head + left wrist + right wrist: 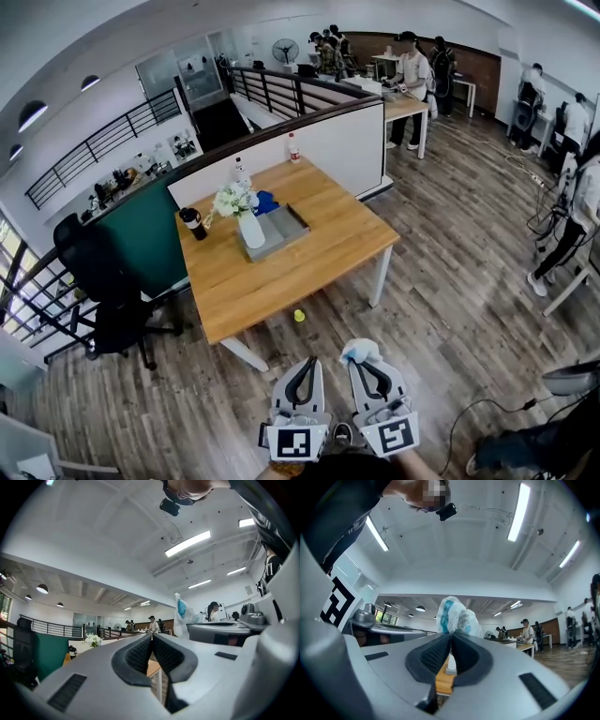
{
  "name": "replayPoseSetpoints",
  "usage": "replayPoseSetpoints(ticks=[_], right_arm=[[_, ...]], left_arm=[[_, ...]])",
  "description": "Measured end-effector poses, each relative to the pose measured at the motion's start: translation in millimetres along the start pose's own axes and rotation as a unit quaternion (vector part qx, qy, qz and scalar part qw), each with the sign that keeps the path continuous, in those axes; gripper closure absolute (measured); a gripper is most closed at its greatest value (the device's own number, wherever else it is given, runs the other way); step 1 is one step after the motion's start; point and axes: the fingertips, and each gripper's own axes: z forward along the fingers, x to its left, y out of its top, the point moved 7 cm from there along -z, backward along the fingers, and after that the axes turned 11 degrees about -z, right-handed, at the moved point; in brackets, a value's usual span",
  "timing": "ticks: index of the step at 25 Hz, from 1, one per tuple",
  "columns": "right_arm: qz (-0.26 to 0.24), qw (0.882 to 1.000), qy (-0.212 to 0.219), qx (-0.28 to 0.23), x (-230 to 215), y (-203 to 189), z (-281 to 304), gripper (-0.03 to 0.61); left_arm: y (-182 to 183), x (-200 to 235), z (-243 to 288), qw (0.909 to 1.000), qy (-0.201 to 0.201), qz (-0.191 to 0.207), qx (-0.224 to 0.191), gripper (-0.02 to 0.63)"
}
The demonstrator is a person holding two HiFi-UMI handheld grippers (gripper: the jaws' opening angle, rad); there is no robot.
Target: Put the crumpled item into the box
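A crumpled white and blue item [361, 351] sticks out of the tips of my right gripper [366, 364], which is shut on it; the right gripper view shows the crumpled item [457, 616] rising above the closed jaws of the right gripper [451, 635]. My left gripper [303, 364] is beside it, shut and holding nothing, and the left gripper [151, 635] shows its pads pressed together. Both are held over the floor, well short of the table. The grey box [298, 225] lies on the wooden table [319, 253], beside a white vase of flowers [247, 223].
On the table also stand a black cup [192, 223], a blue object [266, 202] and two bottles [241, 171] by the partition. A yellow ball [299, 316] lies on the floor near the table's front edge. A black office chair [108, 291] is at the left; people work in the background.
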Motion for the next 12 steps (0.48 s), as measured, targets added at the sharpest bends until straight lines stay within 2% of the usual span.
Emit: replayPoseSetpoints(ticks=[3,6,12], right_arm=[[-0.003,1.000,0.000,0.006,-3.7,-4.1,-2.7,0.561],[-0.011,1.000,-0.008,0.010,-9.1,-7.2,-4.0,0.561],[-0.030,0.998,-0.035,0.038,-31.0,-16.3,-4.1,0.561]], left_arm=[[-3.0,-3.6,5.5,1.0000,-0.008,0.003,0.002,0.588],[-10.1,-6.8,14.4,0.9997,-0.016,-0.011,0.012,0.588],[-17.7,-14.3,46.6,0.9981,-0.054,-0.027,0.007,0.588]])
